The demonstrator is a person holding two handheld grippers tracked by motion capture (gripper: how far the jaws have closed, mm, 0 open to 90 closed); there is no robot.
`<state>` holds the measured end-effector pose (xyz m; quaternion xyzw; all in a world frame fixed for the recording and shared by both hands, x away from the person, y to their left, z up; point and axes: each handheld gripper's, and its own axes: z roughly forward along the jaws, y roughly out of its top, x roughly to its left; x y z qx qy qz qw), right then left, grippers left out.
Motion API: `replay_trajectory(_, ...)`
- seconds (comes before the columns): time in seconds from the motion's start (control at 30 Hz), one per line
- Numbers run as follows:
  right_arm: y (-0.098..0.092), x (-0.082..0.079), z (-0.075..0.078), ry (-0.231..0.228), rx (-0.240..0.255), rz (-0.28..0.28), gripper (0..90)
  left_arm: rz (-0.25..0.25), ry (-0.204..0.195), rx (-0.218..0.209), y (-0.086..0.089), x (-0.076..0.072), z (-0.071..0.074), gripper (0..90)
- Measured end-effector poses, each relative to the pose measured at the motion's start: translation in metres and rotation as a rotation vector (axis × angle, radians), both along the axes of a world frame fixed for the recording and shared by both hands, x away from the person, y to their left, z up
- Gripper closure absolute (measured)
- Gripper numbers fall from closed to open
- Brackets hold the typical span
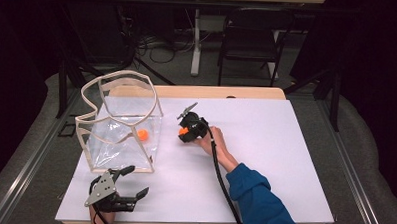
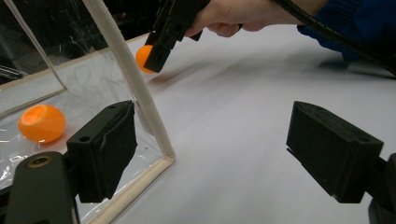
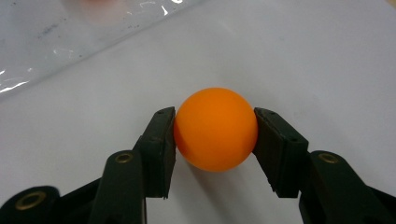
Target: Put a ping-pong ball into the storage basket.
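Right gripper (image 3: pixel 215 135) clamps an orange ball (image 3: pixel 215 128) at frame centre; next, likely carrying it to the clear bag (image 1: pixel 120 134) left of it.

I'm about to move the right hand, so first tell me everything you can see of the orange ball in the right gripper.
The held ball is plain orange, smooth and matte, round with no dent or marking showing; it looks like light plastic. The right gripper is shut on it, one black pad pressing each side at about its widest part. It sits just right of the clear bag, outside it, low over the white table; whether it touches the table is not clear.
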<state>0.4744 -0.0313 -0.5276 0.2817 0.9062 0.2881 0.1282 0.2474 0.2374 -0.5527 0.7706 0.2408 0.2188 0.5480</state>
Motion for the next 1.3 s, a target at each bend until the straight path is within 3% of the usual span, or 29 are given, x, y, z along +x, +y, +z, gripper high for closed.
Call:
replay_trajectory(0.43, -0.006, -0.009, 0.019, -0.042, 0.025, 0.011, 50.6, 0.001, -0.001, 0.002, 0.000, 0.000, 0.000, 15.9)
replay_trajectory(1.3, -0.017, -0.016, 0.038, -0.048, 0.059, 0.014, 50.6, 0.002, -0.001, -0.002, 0.000, 0.000, 0.000, 15.9)
